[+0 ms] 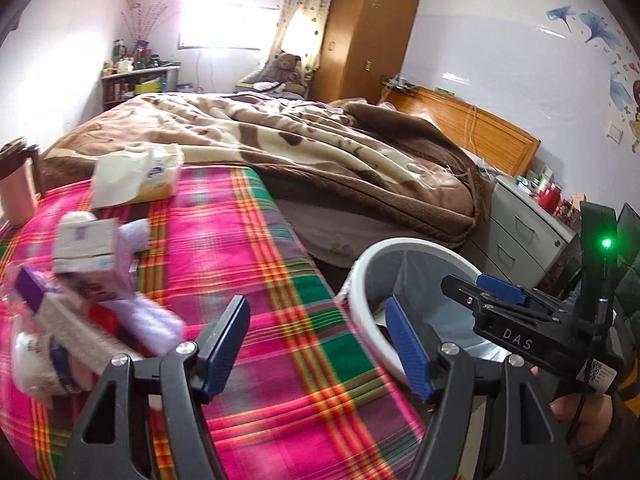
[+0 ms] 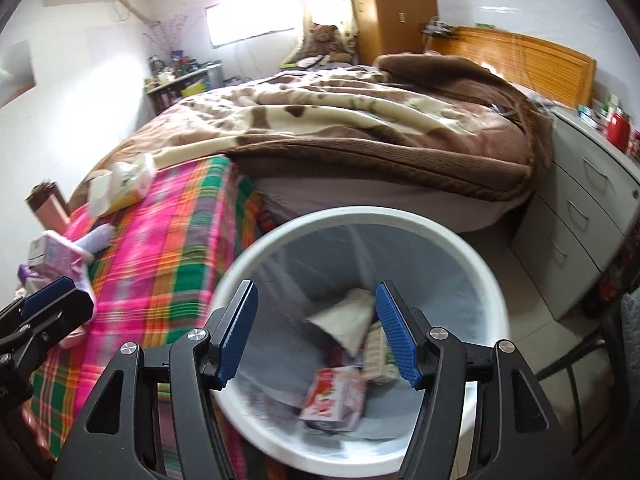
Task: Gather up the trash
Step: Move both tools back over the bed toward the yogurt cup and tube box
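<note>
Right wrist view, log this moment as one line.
right claw: open, empty, above trash bin | bin: cartons inside | left claw: open, empty

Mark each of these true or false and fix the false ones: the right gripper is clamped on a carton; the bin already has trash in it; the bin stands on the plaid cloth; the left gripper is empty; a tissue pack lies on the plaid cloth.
1. The right gripper is clamped on a carton. False: its jaws are open over the trash bin, holding nothing.
2. The bin already has trash in it. True: a red carton and crumpled paper lie inside.
3. The bin stands on the plaid cloth. False: it stands on the floor beside it.
4. The left gripper is empty. True.
5. A tissue pack lies on the plaid cloth. True.
</note>
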Motion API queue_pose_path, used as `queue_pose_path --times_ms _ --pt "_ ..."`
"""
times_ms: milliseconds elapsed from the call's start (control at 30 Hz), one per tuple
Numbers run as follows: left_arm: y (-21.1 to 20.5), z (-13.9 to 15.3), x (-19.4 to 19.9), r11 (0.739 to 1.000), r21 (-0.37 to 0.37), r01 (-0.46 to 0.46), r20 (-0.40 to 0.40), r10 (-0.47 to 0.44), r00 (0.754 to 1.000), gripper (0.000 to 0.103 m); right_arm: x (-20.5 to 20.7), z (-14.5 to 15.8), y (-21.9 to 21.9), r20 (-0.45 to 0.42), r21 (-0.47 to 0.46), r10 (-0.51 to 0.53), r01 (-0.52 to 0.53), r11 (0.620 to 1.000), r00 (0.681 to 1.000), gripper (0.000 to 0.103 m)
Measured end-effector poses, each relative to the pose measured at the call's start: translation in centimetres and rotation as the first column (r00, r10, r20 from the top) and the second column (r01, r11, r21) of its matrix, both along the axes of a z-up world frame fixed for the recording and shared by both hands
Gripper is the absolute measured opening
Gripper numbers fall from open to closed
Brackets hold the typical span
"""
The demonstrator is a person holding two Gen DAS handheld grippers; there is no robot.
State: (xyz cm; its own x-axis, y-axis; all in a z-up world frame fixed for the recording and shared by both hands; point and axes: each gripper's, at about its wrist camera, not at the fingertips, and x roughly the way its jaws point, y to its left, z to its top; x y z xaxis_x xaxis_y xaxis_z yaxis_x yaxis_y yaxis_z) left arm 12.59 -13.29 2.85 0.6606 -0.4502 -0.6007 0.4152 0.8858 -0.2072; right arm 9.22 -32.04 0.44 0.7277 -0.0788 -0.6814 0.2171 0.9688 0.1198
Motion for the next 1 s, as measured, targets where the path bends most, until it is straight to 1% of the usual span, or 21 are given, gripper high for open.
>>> queue_pose_path --times_ms 133,267,400,533,733,1000 --pt "3.4 0.2 -0.7 0.996 0.017 -0.084 0.032 0.083 0.996 0.075 0.3 0.5 2.1 0.033 0.002 0.060 -0.060 0.998 0.998 0.063" --pt "6.6 0.1 -1.3 0.989 0.005 -0.146 0.034 0.146 0.989 0.075 0.6 0.8 4.0 0.050 0.020 0.113 -0.114 0.993 0.992 0.063" --pt "9.3 -0.3 -1.8 0.979 0.012 -0.203 0.040 0.202 0.979 0.076 0.9 0.8 5.9 0.058 0.023 0.158 -0.159 0.987 0.986 0.063" --pt "11.9 -1.0 -2.1 0.968 0.020 -0.252 0.029 0.251 0.968 0.076 1.0 0.7 7.8 0.057 0.023 0.202 -0.203 0.979 0.978 0.063" --pt "15.6 -2.0 -2.3 0.945 0.025 -0.326 0.003 0.326 0.945 0.077 1.2 0.1 11.1 0.041 0.014 0.294 -0.294 0.956 0.955 0.063" --pt "18.8 -3.4 -2.1 0.924 0.045 -0.380 -0.036 0.381 0.924 0.077 1.8 -0.2 15.6 0.023 -0.002 0.433 -0.433 0.901 0.901 0.063"
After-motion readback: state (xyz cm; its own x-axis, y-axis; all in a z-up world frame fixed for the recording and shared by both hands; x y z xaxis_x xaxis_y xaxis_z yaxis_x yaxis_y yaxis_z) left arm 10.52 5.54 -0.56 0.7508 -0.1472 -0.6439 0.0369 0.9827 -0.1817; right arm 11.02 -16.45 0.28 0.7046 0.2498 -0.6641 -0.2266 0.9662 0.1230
